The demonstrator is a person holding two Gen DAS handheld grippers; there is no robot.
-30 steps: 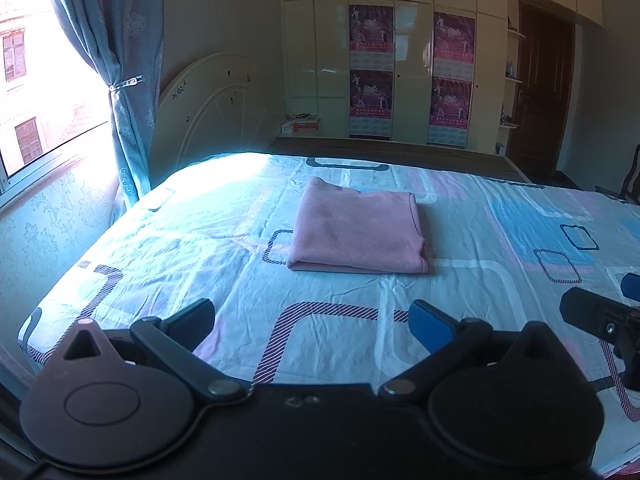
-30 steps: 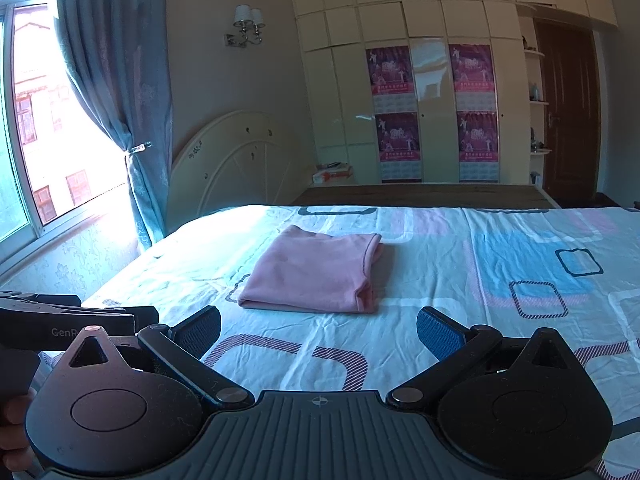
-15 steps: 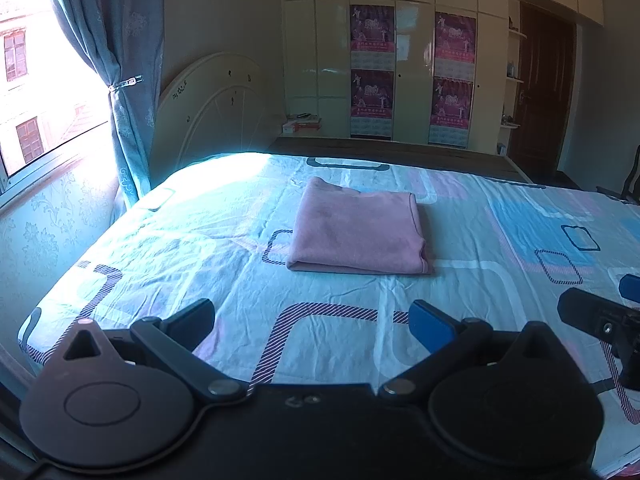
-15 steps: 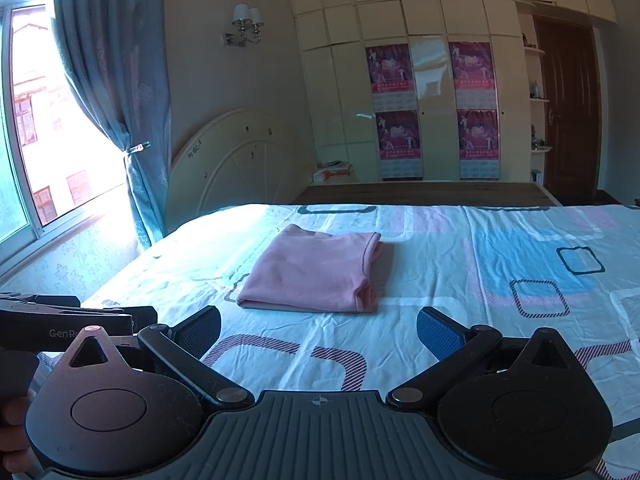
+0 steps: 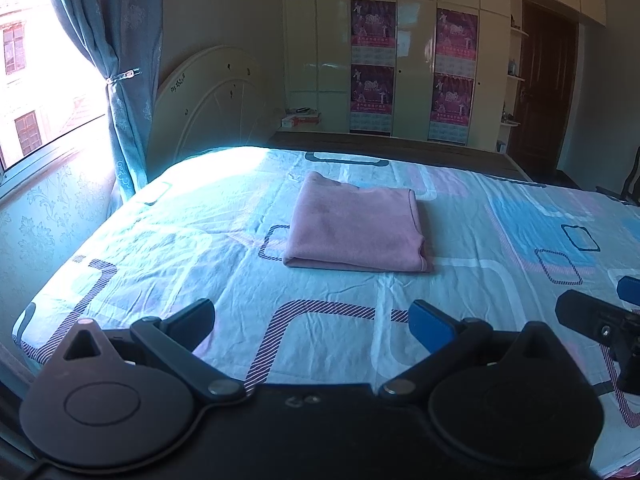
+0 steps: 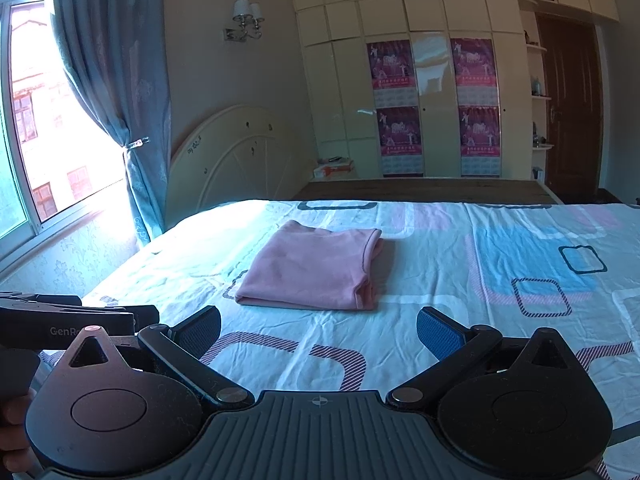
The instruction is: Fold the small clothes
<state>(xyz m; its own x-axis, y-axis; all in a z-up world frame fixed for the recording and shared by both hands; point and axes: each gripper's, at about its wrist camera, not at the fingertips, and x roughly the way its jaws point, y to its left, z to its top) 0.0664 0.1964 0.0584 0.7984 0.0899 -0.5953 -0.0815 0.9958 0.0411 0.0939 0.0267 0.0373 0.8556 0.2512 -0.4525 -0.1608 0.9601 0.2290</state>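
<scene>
Sitting folded flat, pink cloth (image 5: 356, 228) in middle of bed (image 5: 168, 248), neat rectangle, open edges toward right side in right wrist view (image 6: 312, 268). Patterned sheet under it, bit wrinkled. Left gripper (image 5: 312, 320) low over near edge of bed, fingers spread wide, nothing held, well short of cloth. Right gripper (image 6: 318, 330) same deal: wide open, empty, hanging back from cloth. Headboard (image 6: 236, 156) beyond, curtain (image 6: 108, 92) by window, wardrobe (image 6: 436, 92) with posters at back.
</scene>
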